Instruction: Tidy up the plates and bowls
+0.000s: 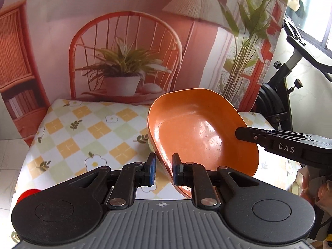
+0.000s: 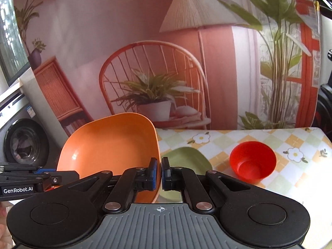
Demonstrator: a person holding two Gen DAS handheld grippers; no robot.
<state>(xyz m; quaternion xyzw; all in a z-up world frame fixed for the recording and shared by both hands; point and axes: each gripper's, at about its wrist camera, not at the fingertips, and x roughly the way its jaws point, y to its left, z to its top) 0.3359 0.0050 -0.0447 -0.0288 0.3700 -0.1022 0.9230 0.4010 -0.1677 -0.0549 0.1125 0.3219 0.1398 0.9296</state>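
An orange plate (image 1: 199, 132) (image 2: 108, 145) hangs tilted above the table. My right gripper (image 2: 161, 172) is shut on its thin rim, and in the left wrist view it reaches in from the right (image 1: 237, 133). My left gripper (image 1: 164, 167) is open and straddles the plate's near rim. One pad sits inside the plate and a gap shows on the other side. In the right wrist view, the left gripper (image 2: 68, 176) is at the plate's left edge. A green plate (image 2: 186, 157) (image 1: 151, 145) lies on the table under the orange one. A red bowl (image 2: 253, 161) stands to its right.
The table (image 1: 83, 128) (image 2: 290, 178) has a checked flower cloth and backs onto a printed backdrop. A red object (image 1: 29, 193) shows at its front left edge. An exercise bike (image 1: 290, 66) stands to the right and a washing machine (image 2: 22, 143) to the left.
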